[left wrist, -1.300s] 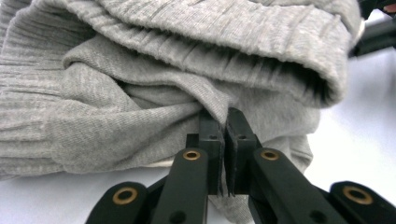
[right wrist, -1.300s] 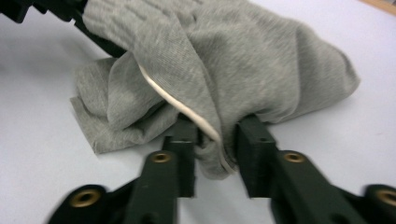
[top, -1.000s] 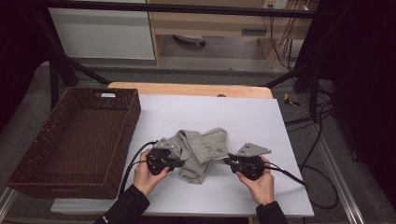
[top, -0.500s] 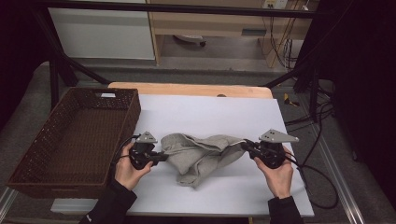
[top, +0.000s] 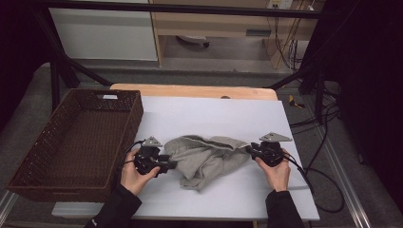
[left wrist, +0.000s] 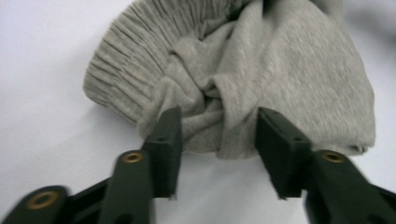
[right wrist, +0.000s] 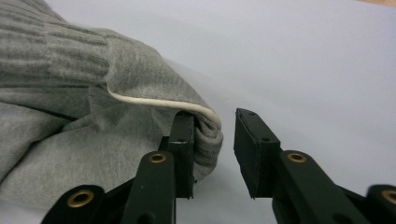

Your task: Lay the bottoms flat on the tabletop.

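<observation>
Fingers of the left gripper [left wrist: 217,144] stand apart with a bunched fold of the grey garment [left wrist: 261,70] lying between them; their pads do not press on it, so the cloth rests loose in the gap. These jaws have just been opening: half a second ago they were pinched on the cloth's left end. On the right gripper [right wrist: 215,149], one finger [right wrist: 183,144] sits against a corner of the garment with a pale seam, while the other stands clear of it over bare table; these jaws too have just been opening, more narrowly, and the corner is no longer clamped.

Seen from the high view, the left gripper [top: 167,164] is at the garment's [top: 206,159] left end and the right gripper [top: 248,150] at its right end, each held in one hand. A second ago the two grippers were close together over a crumpled heap; now they are well apart and the garment lies stretched across the white table [top: 214,114], with a lump hanging toward the near edge.

Counted: one garment, two grippers, two hands, one brown woven basket [top: 71,142] at the table's left side, and one table.
</observation>
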Demonstrator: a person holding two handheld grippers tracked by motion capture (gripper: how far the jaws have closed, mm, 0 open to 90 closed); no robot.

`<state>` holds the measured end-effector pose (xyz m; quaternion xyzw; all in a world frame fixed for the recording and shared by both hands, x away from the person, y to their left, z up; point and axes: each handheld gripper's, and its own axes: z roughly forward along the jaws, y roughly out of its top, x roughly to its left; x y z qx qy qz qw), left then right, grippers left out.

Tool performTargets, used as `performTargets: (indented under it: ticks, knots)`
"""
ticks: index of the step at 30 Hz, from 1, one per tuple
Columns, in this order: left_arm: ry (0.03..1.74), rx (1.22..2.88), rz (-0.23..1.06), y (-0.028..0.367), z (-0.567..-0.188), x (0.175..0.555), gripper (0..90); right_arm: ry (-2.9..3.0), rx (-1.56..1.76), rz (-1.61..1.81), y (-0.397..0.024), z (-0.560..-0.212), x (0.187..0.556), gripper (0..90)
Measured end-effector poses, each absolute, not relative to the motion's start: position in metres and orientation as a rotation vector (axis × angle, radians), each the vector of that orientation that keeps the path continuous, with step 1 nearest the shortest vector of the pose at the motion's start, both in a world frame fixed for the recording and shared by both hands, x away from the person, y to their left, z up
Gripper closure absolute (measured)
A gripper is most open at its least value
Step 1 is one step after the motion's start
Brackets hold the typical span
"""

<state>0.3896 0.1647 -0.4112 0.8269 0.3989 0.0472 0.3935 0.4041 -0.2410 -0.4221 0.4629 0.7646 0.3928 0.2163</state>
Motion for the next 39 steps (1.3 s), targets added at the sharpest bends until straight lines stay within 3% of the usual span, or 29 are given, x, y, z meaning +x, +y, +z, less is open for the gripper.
performTargets:
  ticks: [5, 9, 12, 16, 20, 24, 32, 39]
  knots:
    - [1.072, 2.064, 0.160, 0.166, -0.415, 0.398, 27.9, 2.137, 1.232, 1.126, -0.241, -0.421, 0.400, 52.3]
    - [1.102, 2.084, 0.106, 0.162, -0.428, 0.410, 24.7, 2.151, 1.205, 1.156, -0.236, -0.418, 0.400, 45.2]
    - [1.106, 2.102, 0.108, 0.160, -0.434, 0.415, 24.5, 2.165, 1.168, 1.156, -0.230, -0.417, 0.401, 47.0]
    - [1.094, 2.091, 0.099, 0.162, -0.436, 0.418, 34.4, 2.172, 1.142, 1.141, -0.227, -0.418, 0.406, 61.8]
    - [1.091, 2.099, 0.118, 0.163, -0.441, 0.418, 49.9, 2.170, 1.119, 1.096, -0.225, -0.422, 0.407, 78.2]
    - [1.080, 2.090, 0.086, 0.162, -0.444, 0.416, 64.4, 2.166, 1.147, 1.098, -0.225, -0.423, 0.407, 80.6]
    - [1.062, 2.086, 0.129, 0.161, -0.446, 0.411, 80.6, 2.199, 1.162, 1.079, -0.225, -0.429, 0.406, 81.0]
    - [1.041, 2.069, 0.179, 0.161, -0.424, 0.408, 84.2, 2.189, 1.169, 1.136, -0.230, -0.421, 0.406, 83.7]
